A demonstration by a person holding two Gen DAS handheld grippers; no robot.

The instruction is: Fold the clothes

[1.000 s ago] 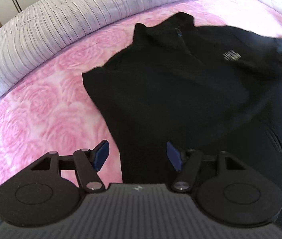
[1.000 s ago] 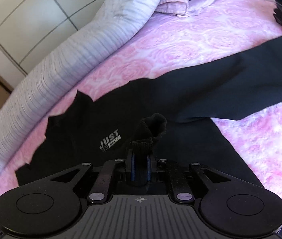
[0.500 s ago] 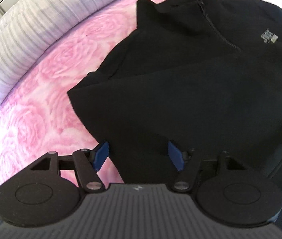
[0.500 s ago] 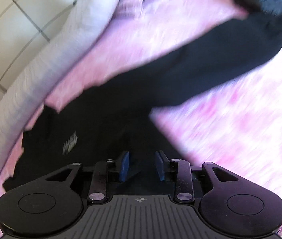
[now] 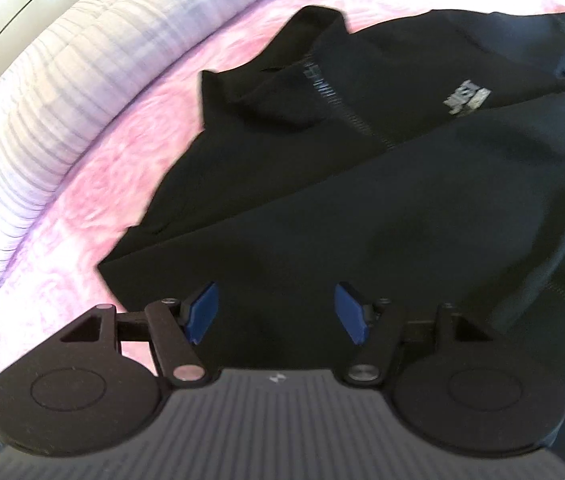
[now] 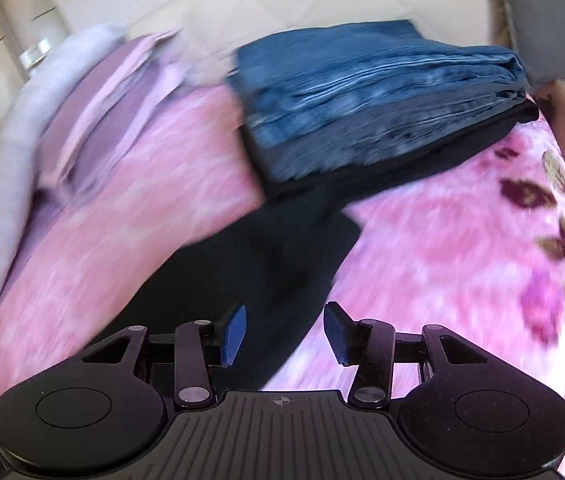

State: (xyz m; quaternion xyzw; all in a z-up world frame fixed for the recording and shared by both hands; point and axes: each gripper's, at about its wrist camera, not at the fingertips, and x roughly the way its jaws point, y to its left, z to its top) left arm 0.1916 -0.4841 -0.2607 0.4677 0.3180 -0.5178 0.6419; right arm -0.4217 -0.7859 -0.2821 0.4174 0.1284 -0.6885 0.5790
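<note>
Nearby, folded jeans [image 6: 378,92] overlie sleeve [image 6: 266,264].

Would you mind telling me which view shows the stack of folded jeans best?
The right wrist view: the jeans fill its upper middle, stacked on the bed, though motion-blurred. The left wrist view shows only a dark sliver at its top right corner, too little to identify.

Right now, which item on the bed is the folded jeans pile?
On the pink floral bedspread, look toward the cream headboard. The folded stack lies beyond the black sleeve's end. Its top is faded blue denim, with darker layers below.
</note>
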